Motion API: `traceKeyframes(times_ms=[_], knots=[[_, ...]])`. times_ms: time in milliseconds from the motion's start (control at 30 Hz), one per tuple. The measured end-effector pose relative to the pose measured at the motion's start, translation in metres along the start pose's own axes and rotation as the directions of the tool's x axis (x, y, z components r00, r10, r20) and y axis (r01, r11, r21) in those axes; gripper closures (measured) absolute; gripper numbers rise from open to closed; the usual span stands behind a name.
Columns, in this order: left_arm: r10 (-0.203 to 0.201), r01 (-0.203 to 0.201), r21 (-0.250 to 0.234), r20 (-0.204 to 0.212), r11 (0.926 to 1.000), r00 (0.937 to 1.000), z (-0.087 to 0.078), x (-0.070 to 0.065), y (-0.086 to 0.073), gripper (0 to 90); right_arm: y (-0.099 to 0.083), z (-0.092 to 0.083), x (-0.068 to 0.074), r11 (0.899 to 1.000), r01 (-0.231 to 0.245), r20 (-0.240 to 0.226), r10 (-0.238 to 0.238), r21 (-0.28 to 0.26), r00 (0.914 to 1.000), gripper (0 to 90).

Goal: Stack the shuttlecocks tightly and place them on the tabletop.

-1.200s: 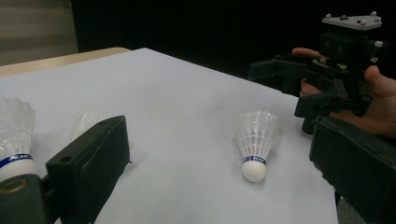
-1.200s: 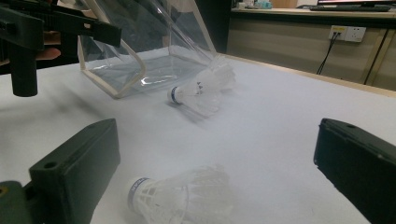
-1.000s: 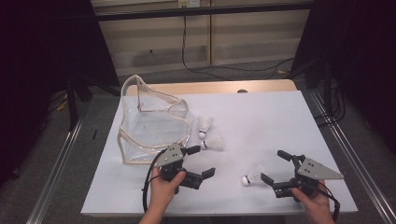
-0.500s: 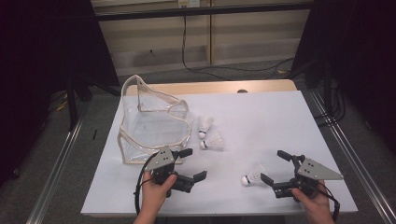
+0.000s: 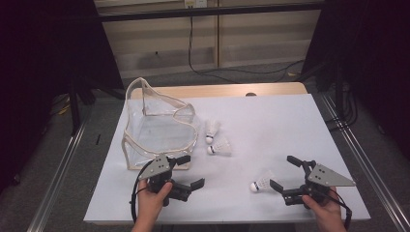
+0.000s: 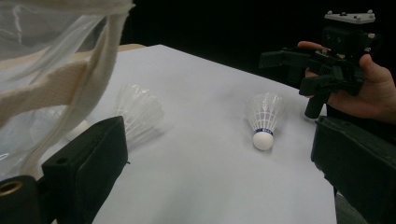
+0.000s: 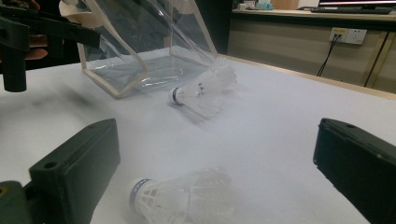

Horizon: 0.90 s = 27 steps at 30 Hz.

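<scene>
table (image 5: 290, 121): white top, wood edge showing at 12 o'clock, floor rails either side
bag (image 5: 159, 126): clear plastic, cream trim, lying open at 10 o'clock of table, mouth toward 3 o'clock; close at left in left gripper view (image 6: 56, 60)
left gripper (image 5: 189, 171): at 7 o'clock of table, just below bag's near corner, jaws spread wide, nothing between; held by hand (image 5: 151, 200)
right gripper (image 5: 285, 172): at 5 o'clock of table, jaws spread, nothing gripped, near shuttle just at its 9 o'clock; held by hand (image 5: 323, 212)
near shuttle (image 5: 261, 182): on its side on table, cork toward 8 o'clock, just beside right gripper's lower jaw, touching or not cannot tell; low between jaws in right gripper view (image 7: 182, 198)
mid shuttle (image 5: 220, 146): table centre, on its side, cork toward 9 o'clock, right of bag mouth
far shuttle (image 5: 212, 130): at 12 o'clock of mid shuttle, cork toward 6 o'clock, near bag mouth
</scene>
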<state>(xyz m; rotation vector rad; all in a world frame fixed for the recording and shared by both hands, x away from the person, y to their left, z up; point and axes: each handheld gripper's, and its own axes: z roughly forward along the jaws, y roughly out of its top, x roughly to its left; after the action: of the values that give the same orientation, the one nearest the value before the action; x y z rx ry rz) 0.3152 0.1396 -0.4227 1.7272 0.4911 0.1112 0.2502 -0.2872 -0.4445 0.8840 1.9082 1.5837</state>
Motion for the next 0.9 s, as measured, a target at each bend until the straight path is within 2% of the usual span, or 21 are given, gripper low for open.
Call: traceKeyframes(times_ms=[167,300,600,900], knots=[[0.005,-0.005,-0.023,-0.004,0.9997,1.0,-0.007,0.004,-0.001,3.8,0.0,0.0,0.0,1.0,0.001,0.001,-0.001,0.002,1.0,0.1],[0.005,-0.005,-0.016,-0.017,0.9999,0.9998,-0.01,0.006,-0.004,3.8,0.0,0.0,0.0,1.0,-0.001,0.001,0.001,0.003,1.0,0.1],[0.016,-0.016,-0.018,-0.018,0.9997,0.9997,-0.016,0.008,-0.004,3.0,0.0,0.0,0.0,1.0,-0.002,0.002,0.002,0.007,1.0,0.2],[0.001,-0.002,-0.03,-0.047,0.9996,0.9989,-0.036,0.014,-0.009,2.8,-0.001,0.002,0.001,1.0,-0.001,-0.005,0.001,0.015,1.0,0.2]])
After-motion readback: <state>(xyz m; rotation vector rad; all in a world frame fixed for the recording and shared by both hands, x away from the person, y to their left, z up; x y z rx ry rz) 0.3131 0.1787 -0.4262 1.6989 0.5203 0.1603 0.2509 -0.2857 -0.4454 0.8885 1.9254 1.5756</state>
